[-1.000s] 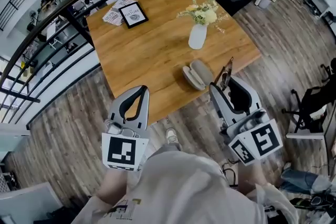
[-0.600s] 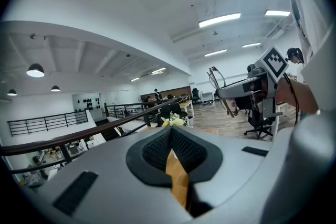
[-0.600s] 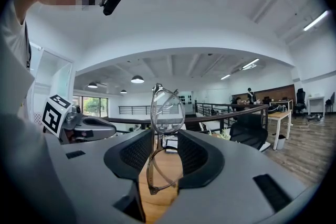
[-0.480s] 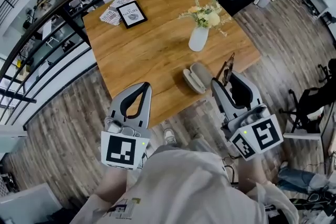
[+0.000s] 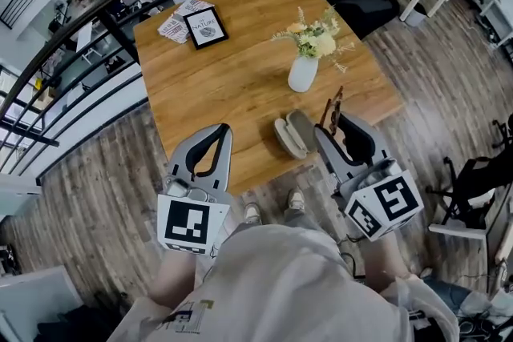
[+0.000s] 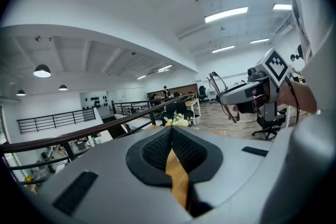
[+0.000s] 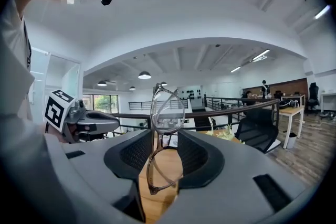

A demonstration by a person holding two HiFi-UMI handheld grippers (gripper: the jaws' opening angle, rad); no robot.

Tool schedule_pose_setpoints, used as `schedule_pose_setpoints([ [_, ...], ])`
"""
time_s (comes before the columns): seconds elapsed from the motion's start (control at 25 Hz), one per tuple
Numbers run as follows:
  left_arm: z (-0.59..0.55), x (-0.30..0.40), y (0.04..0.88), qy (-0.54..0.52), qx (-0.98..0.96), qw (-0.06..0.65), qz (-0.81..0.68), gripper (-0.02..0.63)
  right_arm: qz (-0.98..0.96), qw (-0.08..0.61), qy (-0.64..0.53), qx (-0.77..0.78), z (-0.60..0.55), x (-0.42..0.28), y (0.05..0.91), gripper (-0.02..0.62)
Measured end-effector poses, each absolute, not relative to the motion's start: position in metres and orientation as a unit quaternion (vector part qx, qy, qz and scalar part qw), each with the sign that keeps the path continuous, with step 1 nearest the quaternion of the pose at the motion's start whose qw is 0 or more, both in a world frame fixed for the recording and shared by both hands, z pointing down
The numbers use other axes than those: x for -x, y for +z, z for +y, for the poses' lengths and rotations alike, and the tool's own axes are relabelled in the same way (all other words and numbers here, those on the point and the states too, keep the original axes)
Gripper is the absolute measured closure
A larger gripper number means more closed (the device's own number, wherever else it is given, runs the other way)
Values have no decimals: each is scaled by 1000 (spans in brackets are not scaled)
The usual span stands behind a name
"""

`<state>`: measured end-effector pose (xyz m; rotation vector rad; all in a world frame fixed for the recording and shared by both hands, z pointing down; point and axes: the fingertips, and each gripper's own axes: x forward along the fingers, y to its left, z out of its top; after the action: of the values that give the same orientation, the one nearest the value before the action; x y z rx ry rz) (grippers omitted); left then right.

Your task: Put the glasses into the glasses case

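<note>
A big wooden table (image 5: 240,84) was seen in the middle of the head view. The left gripper (image 5: 216,132) was held at the table's lower edge, with its jaws pressed together on nothing. The right gripper (image 5: 332,126) was clamped on the glasses (image 5: 329,108), which were held upright just right of centre. Flowers (image 5: 313,22) were stood in a white vase (image 5: 303,74). The glasses case (image 5: 290,134) was laid open on the table, just left of the glasses.
</note>
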<state>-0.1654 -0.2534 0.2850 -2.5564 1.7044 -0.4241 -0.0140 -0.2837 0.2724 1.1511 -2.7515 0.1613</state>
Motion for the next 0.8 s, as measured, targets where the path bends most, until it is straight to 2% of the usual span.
schedule_pose_setpoints([
  [0.2, -278, 146, 298, -156, 820, 34, 550, 589, -925, 83, 62, -366, -316, -4, 283, 420],
  [0.8, -324, 133, 362, -198, 787, -44, 583, 589, -921, 166, 128, -329, -383, -12, 399, 420],
])
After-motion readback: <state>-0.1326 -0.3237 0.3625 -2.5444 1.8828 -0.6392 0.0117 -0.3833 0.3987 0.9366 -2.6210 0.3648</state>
